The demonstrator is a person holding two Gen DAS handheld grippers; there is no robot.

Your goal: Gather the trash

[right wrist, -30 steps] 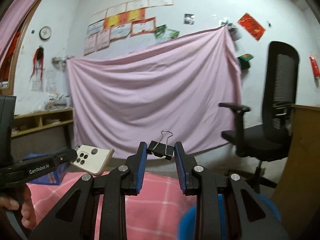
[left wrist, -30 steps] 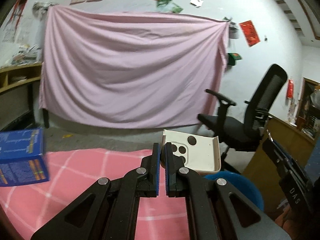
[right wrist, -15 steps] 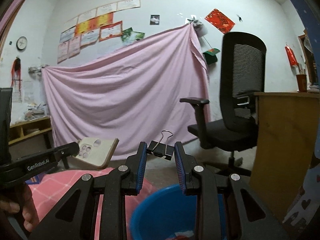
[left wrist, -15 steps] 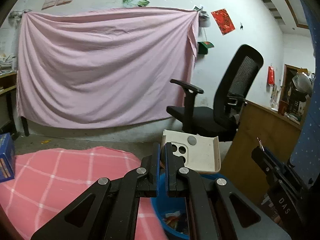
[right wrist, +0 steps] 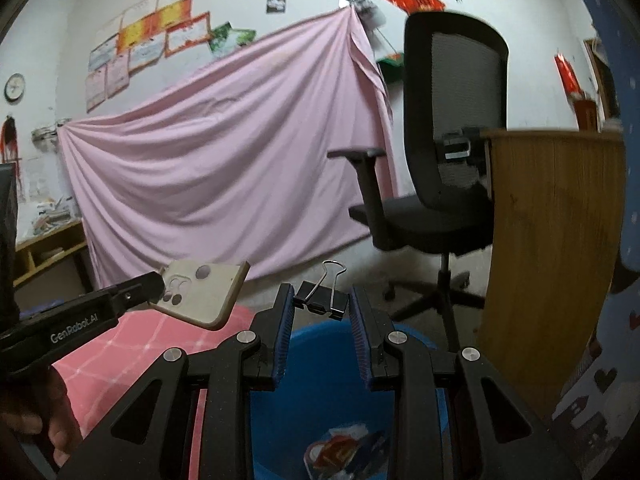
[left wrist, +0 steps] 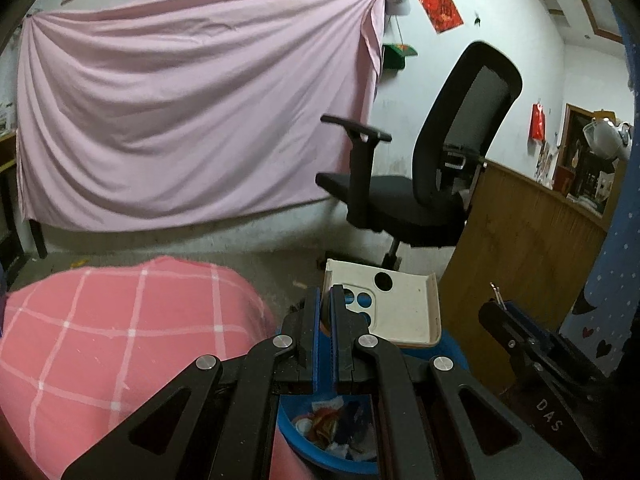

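While the left gripper [left wrist: 325,300] pinches a cream phone case [left wrist: 394,312] by its camera-cutout corner, the right gripper [right wrist: 322,304] clamps a black binder clip [right wrist: 320,300], wire handle up. Both hang over the blue bin [right wrist: 320,364], holding what looks like wrappers, beside the pink-checked tabletop's [left wrist: 120,320] right edge.

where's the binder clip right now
In the right wrist view, the binder clip is held between the right gripper fingers, above the blue bin, right of the phone case.
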